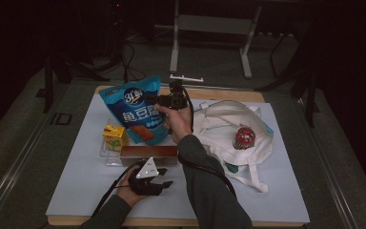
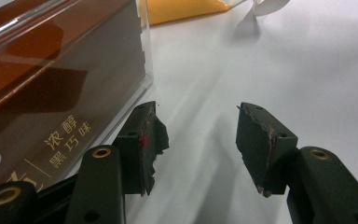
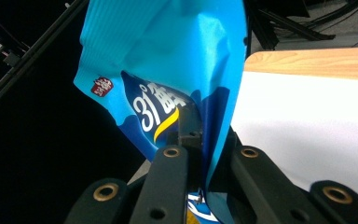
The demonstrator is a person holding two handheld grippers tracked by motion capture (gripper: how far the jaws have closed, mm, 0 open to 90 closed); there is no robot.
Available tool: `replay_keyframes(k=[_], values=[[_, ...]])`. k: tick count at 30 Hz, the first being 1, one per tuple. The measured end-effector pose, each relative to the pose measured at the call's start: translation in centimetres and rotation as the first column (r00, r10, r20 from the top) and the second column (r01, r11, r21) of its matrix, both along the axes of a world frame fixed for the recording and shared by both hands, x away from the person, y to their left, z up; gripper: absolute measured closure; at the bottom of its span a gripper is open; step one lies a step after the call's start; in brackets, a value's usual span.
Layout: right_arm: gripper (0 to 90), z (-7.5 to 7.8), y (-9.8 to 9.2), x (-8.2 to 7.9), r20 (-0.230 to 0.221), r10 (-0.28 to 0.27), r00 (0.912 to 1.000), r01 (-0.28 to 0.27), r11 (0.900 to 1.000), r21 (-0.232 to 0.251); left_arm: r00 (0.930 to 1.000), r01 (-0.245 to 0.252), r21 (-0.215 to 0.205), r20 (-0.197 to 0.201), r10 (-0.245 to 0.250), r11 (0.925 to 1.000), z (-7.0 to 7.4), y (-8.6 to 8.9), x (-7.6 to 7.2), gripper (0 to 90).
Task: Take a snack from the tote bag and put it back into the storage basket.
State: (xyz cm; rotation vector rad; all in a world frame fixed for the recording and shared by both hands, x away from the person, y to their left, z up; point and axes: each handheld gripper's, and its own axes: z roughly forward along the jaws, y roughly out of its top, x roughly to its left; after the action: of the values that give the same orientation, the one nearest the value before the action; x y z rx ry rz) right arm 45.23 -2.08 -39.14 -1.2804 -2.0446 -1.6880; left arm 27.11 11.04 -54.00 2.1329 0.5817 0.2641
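Judging by layout: packing of white tote bag (image 1: 224,129) barely begun. Blue snack pouch (image 1: 138,112) pinched at upper edge by right tongs (image 1: 164,101), jaws clamped tight, pouch held up over far left of counter (image 1: 76,186), beside bag, not yet inside. Left tongs (image 1: 164,183) rested low at near edge, jaws parted about halfway, nothing held. Brown chocolate box (image 1: 147,152) and yellow carton (image 1: 114,136) left in clear tray (image 1: 104,151). Red item (image 1: 244,138) seen lying on bag.

High view looks down over the white-covered table (image 1: 267,191). Both gripper views sit close: left faces tabletop, right faces the glossy blue snack bag (image 3: 177,60), also seen from above (image 1: 138,107).
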Motion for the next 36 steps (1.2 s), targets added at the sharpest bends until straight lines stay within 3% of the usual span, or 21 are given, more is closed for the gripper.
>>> replay_keyframes(k=[6, 15, 25, 29, 34, 36], values=[[86.9, -0.6, -0.3, 0.1, -0.007, -0.003, 1.0000, 0.003, 1.000, 0.026, 1.0000, -0.001, 0.000, 0.001, 0.001, 1.0000, 0.0, 0.0, 0.0, 48.3], [85.1, -0.8, -2.2, 0.0, 0.014, -0.013, 0.9998, 0.013, 1.000, -0.005, 1.0000, -0.002, 0.002, 0.000, 0.002, 1.0000, 0.0, 0.0, 0.0, 48.3], [81.1, -0.7, -4.3, -0.5, 0.096, 0.034, 0.9948, -0.020, 0.990, -0.143, 1.0000, -0.006, 0.000, -0.002, 0.006, 1.0000, 0.0, -0.1, 0.0, 48.3], [78.9, -0.7, -5.1, -0.6, 0.124, 0.054, 0.9908, -0.028, 0.979, -0.202, 1.0000, -0.006, 0.000, -0.003, 0.006, 1.0000, 0.0, -0.1, 0.0, 48.3], [75.5, -0.9, -6.0, -0.7, 0.139, 0.071, 0.9878, -0.037, 0.972, -0.233, 1.0000, -0.006, 0.001, -0.004, 0.006, 1.0000, 0.0, -0.1, 0.0, 48.3], [73.8, -0.9, -6.0, -0.9, 0.158, 0.090, 0.9833, -0.045, 0.962, -0.270, 1.0000, -0.006, 0.001, -0.003, 0.006, 1.0000, 0.0, -0.1, 0.0, 48.3]])
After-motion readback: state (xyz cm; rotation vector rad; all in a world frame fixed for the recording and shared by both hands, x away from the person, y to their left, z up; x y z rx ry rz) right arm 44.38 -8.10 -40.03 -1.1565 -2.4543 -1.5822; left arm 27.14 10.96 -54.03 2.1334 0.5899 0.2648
